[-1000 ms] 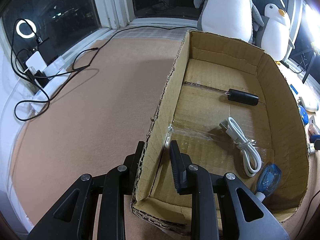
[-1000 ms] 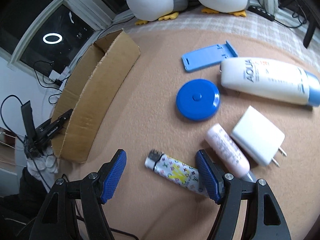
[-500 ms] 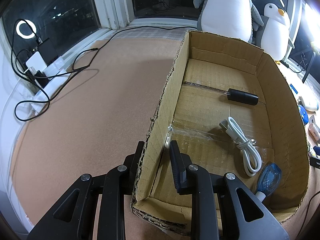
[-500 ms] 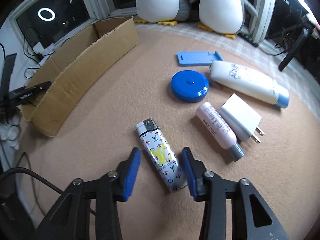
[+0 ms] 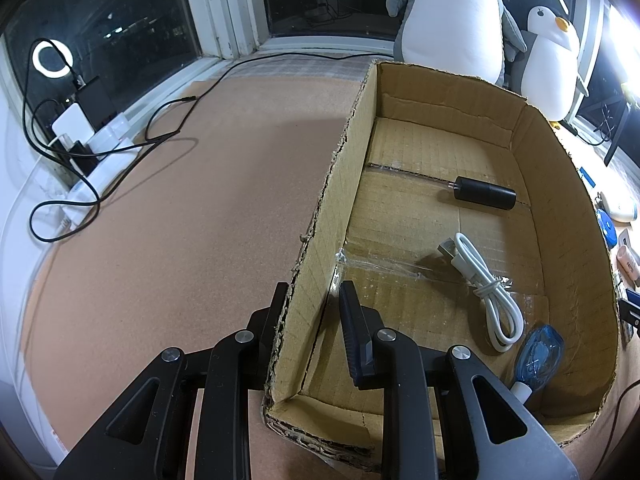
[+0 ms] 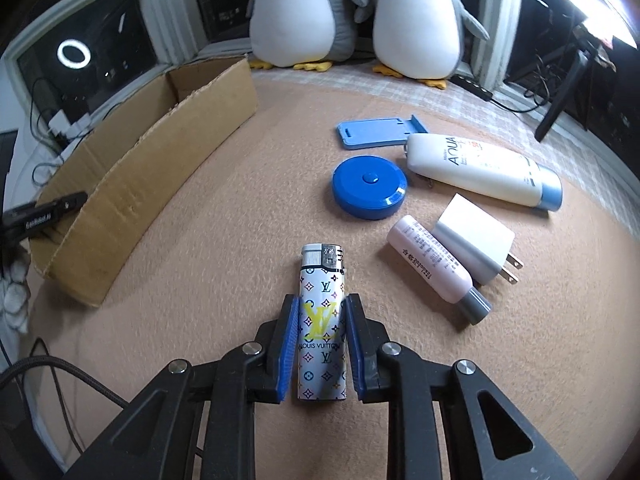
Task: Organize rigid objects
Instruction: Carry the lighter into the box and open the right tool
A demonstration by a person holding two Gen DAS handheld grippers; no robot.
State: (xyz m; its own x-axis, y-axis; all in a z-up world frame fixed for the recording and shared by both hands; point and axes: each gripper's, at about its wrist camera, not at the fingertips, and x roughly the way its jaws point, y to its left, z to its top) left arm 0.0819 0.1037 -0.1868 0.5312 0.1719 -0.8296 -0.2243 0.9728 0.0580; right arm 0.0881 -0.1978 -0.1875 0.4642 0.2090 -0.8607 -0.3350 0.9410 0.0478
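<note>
A white lighter (image 6: pixel 322 272) with coloured monogram print lies on the tan table. My right gripper (image 6: pixel 321 301) is shut on it, a blue pad against each long side. To the left stands the open cardboard box (image 6: pixel 160 160). My left gripper (image 5: pixel 312 292) straddles the box's near left wall (image 5: pixel 340 168), one finger outside and one inside; the gap between them is wider than the wall. In the box lie a black cylinder (image 5: pixel 484 193), a coiled white USB cable (image 5: pixel 488 292) and a small blue clear piece (image 5: pixel 540 356).
Beyond the lighter lie a blue round case (image 6: pixel 370 188), a blue phone stand (image 6: pixel 380 132), a white lotion tube (image 6: pixel 480 168), a white charger plug (image 6: pixel 476 248) and a pink bottle (image 6: pixel 434 270). Plush penguins (image 6: pixel 296 12) sit by the window. A power strip with cables (image 5: pixel 100 148) lies far left.
My right gripper has swung in line with the lighter, moved over it and shut on its sides. The left gripper and the box have stayed still.
</note>
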